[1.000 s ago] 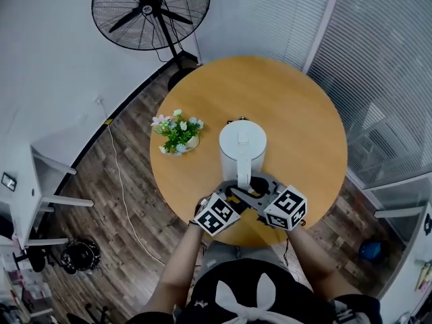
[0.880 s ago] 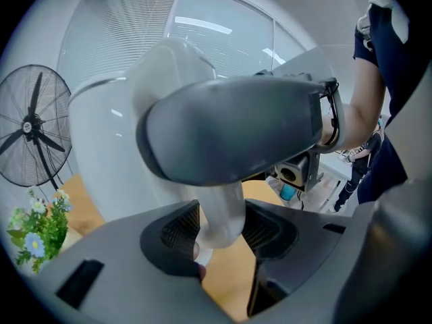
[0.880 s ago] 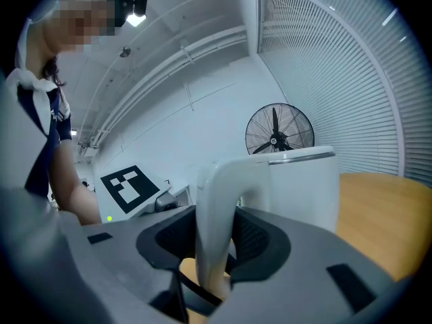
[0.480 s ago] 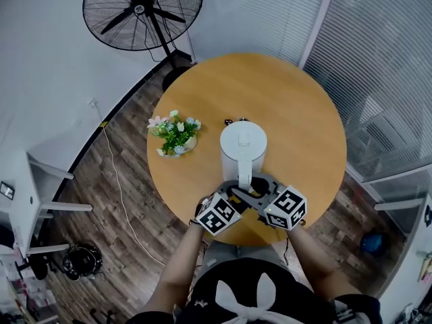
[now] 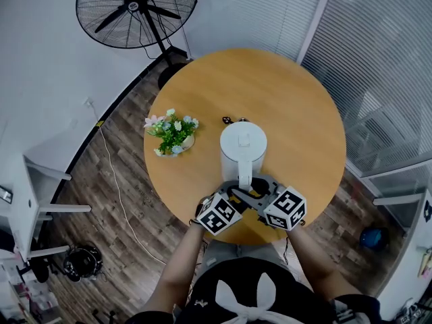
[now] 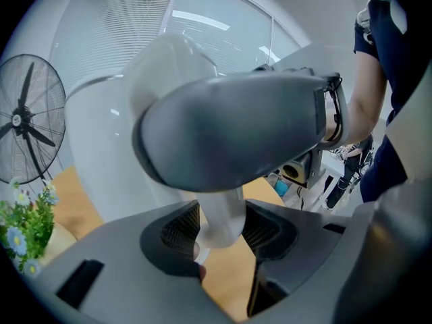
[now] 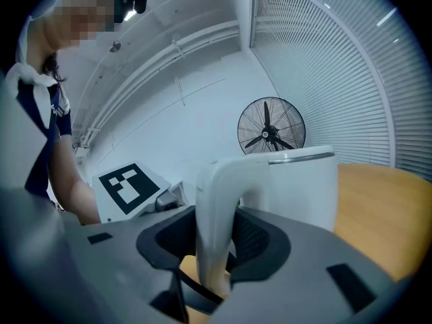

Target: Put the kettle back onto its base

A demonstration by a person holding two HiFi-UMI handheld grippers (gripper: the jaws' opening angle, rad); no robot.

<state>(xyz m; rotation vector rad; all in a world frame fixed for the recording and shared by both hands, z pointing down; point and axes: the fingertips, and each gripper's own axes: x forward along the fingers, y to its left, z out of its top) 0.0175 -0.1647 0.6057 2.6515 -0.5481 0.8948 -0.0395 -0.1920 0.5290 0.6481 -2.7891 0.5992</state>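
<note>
Kettle (image 5: 243, 144) is just right of the flower pot (image 5: 172, 132), over the surface (image 5: 297, 93), our left claw (image 5: 233, 193) and right claw (image 5: 262, 185) both clamped on its handle (image 5: 244, 175). No base shows, perhaps under it; we judge seating in hand, next a check, then release.

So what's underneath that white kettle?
Only the round wooden table shows around the kettle. Its body covers whatever is directly beneath, so a base cannot be seen.

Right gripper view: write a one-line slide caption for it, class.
Right gripper clamped on handle of tall white electric kettle, black pedestal fan behind.
</note>
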